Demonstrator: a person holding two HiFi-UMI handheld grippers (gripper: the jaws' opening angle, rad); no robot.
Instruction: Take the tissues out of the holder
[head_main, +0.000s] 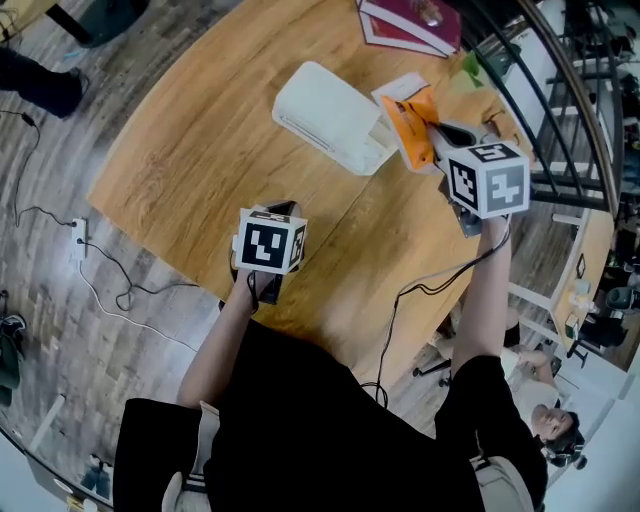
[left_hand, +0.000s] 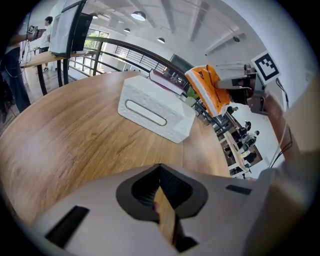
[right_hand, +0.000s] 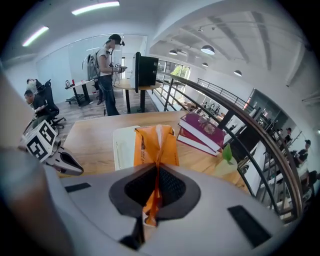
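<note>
Currently the right tool (right_hand: 157, 170) pinches only an edge of the orange tissue pack (right_hand: 154, 144), so a quick swing may tear it free.

Tissue pack (right_hand: 155, 142): its lower end is buried between your right gripper's (right_hand: 156, 182) closed jaws; print too small to read.
Holder (right_hand: 122, 147): partly hidden behind the pack in your right gripper view.
Books (head_main: 408, 25): cut off by the head view's top edge.
</note>
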